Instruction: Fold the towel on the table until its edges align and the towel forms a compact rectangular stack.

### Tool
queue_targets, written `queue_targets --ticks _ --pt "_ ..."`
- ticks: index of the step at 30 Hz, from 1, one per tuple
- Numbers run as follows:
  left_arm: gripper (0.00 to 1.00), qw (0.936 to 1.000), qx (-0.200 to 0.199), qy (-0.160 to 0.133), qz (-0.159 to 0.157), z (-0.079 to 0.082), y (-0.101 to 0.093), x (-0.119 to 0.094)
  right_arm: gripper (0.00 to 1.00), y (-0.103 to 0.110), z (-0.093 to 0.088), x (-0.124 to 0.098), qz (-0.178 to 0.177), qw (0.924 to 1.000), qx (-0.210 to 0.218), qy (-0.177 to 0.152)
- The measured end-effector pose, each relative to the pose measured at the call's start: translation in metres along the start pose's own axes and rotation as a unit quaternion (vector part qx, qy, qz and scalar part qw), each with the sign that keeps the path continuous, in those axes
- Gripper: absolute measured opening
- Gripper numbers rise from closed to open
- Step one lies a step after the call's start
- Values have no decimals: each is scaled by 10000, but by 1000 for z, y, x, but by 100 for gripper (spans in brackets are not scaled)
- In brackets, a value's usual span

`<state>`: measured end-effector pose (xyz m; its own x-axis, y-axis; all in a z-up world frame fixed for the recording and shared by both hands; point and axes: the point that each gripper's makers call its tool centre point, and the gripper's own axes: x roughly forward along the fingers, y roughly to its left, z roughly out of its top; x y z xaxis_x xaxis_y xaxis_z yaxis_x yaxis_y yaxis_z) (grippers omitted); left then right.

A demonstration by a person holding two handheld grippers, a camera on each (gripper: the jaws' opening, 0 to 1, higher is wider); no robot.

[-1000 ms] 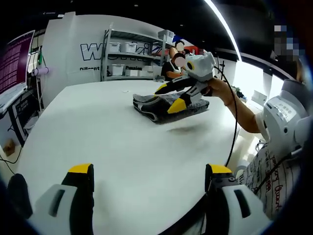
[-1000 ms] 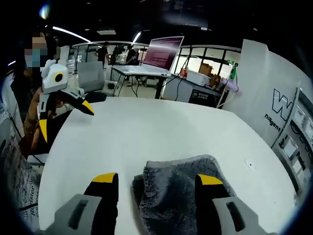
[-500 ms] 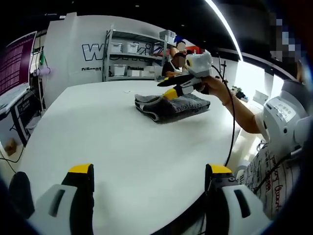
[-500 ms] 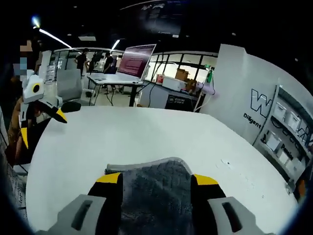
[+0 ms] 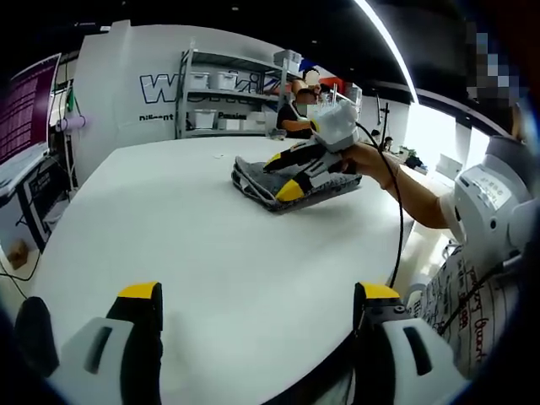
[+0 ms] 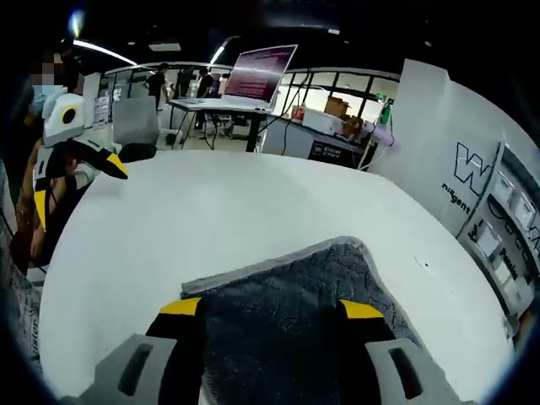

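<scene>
Left gripper view has the towel (image 5: pixel 291 179) sitting on the far side of the white table (image 5: pixel 194 253), already folded into a thick grey stack, with the right gripper (image 5: pixel 282 174) lying low over its top. My guess is it's pressing the layers flat or squaring them up, since the jaws are spread wide across the top layer and not pinching any cloth that I can see.

The left gripper (image 5: pixel 257 299) hangs back at the near edge of the table, well away from the towel, jaws wide apart with nothing between them. Parked out of the way, I'd say.

Right gripper view looks straight down the right gripper's jaws: the towel's fuzzy top lies between and under the two yellow tips, and one long folded edge runs across just ahead of them. That edge looks pretty straight, but the corners nearest the camera are hidden under the jaws, so I can't tell how well they line up.

Plenty of bare table all around the towel, so there's room to nudge it any direction. The table's far edge is the closest one to the towel.
</scene>
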<state>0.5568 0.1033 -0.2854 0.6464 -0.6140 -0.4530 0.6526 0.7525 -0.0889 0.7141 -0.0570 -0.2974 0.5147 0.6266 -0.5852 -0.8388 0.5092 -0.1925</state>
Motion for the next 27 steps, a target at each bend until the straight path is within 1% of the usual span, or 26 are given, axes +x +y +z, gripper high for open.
queue_targets --ticks 2,5,10,15,17,18,19,20,23,27 --pt "98 10000 4 -2 12 0 1 -1 67 -4 -2 -3 -4 9999 114 -51" --pt "98 10000 22 -6 3 1 0 -1 70 -7 0 -10 -107 9997 133 -150" --pt "98 10000 67 -1 -42 4 -1 2 73 -13 2 -29 -232 9991 163 -301" --pt "99 9998 134 -7 -130 8 -6 5 79 -30 -5 -51 -370 9977 407 -393" --pt "99 9998 141 -8 -129 8 -6 6 86 -37 -12 -60 -378 9966 600 -430" --pt "99 9998 129 -8 -132 9 -6 6 91 -40 -15 -64 -394 9952 762 -468" --pt "99 9998 129 -14 -138 9 -6 7 99 -43 -20 -68 -406 9943 870 -471" --pt "99 9998 134 -20 -143 10 -6 7 98 -45 -23 -71 -416 9939 916 -458" --pt "99 9997 154 -34 -159 13 -6 8 99 -53 -43 -88 -479 9928 1039 -356" --pt "99 9995 206 -91 -238 19 -10 11 99 -62 -58 -108 -607 9908 1170 -302"
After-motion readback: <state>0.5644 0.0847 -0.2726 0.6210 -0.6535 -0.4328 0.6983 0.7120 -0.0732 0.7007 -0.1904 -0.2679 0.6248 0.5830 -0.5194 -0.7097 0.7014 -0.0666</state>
